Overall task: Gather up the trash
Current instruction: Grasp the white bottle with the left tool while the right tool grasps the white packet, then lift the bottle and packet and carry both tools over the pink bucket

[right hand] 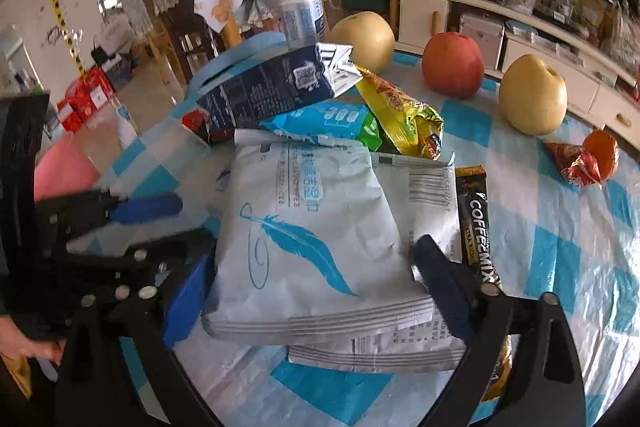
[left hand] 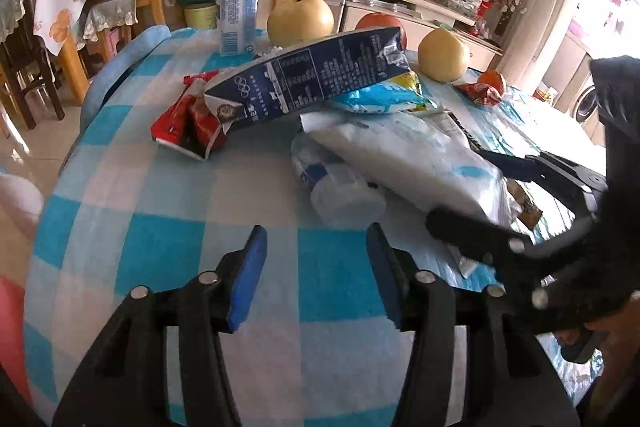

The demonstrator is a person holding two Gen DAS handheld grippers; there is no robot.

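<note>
- The right claw (right hand: pixel 316 291) stands open, its pads either side of the white feather-print packet (right hand: pixel 316 239) topping the trash pile on the checked bench (right hand: pixel 560 267).
- At 12 o'clock, a navy carton (right hand: pixel 260 95) leans across; a coffee-mix sachet (right hand: pixel 482 227) lies at 3 o'clock.
- The left claw (left hand: pixel 316 275) hangs open, empty.
- Pears, an apple (right hand: pixel 452 65) and a white bottle (left hand: pixel 237 3) ring the far edge.

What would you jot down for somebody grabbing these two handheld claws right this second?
Left gripper: jaws open, empty, low over the checked tablecloth.
Right gripper: jaws open, straddling the white feather packet, not yet closed.
Trash is piled mid-table: navy carton, yellow wrapper, coffee-mix sachet, red wrapper.
Fruit and the white bottle stand behind.
Done: nothing collected that I can see. Left: grip the packet, then the rest.
</note>
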